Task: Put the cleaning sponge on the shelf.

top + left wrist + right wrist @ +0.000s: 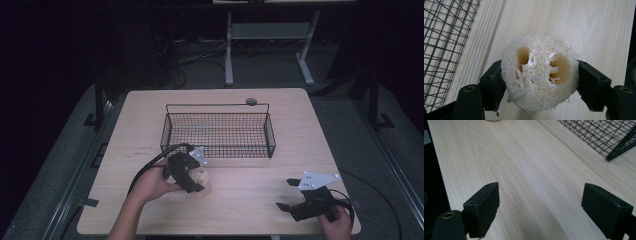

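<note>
In the high view, we noted that the right tongs [284, 194] lay nearest, at the tabletop's [250, 200] front right edge, the holding hand cut off by the frame. Their jaws stood wide apart with nothing between them. We observed the left hand [152, 184] angled inward, its tongs [199, 180] largely covering the loofah sponge [201, 176], so its outline was hard to make out there. In the left gripper view, the left tongs [540, 82] were closed onto the loofah sponge [539, 72], one jaw pressed against each side. The sponge was pale, fibrous and round, with two hollow chambers facing us. It sat just above the tabletop, near the wire basket [218, 131], which stood beyond.
</note>
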A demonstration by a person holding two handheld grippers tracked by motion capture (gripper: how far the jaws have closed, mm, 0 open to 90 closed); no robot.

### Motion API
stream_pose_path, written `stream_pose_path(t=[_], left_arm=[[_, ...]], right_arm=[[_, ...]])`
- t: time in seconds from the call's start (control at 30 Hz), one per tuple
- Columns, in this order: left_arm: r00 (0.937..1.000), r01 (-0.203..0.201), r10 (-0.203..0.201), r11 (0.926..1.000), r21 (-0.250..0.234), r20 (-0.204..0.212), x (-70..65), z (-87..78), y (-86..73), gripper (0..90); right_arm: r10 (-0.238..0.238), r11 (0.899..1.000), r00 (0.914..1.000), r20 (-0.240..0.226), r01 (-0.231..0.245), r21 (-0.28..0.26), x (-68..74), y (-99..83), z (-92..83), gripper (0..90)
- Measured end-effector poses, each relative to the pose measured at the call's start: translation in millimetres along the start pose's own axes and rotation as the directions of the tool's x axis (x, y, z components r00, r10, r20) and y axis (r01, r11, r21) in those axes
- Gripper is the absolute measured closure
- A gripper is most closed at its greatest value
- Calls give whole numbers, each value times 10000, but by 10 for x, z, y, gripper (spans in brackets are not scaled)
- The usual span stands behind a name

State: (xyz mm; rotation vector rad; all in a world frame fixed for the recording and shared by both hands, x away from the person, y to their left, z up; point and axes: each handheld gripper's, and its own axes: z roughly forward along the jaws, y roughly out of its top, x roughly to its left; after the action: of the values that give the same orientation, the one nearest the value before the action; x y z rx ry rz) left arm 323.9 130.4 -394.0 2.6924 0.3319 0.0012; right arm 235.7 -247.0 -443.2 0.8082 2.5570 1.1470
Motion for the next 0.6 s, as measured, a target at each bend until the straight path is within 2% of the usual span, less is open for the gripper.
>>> stream_pose_path(t=[0.2,0.6], left_arm=[[9998,192,-191,9996,-182,20,34,-55,23,294],[9998,39,-46,9993,-376,-194,109,-236,199,294]], right_arm=[[-59,10000,10000,19,59,28,4,5,3,142],[-52,10000,10000,-1,52,-4,3,8,5,142]])
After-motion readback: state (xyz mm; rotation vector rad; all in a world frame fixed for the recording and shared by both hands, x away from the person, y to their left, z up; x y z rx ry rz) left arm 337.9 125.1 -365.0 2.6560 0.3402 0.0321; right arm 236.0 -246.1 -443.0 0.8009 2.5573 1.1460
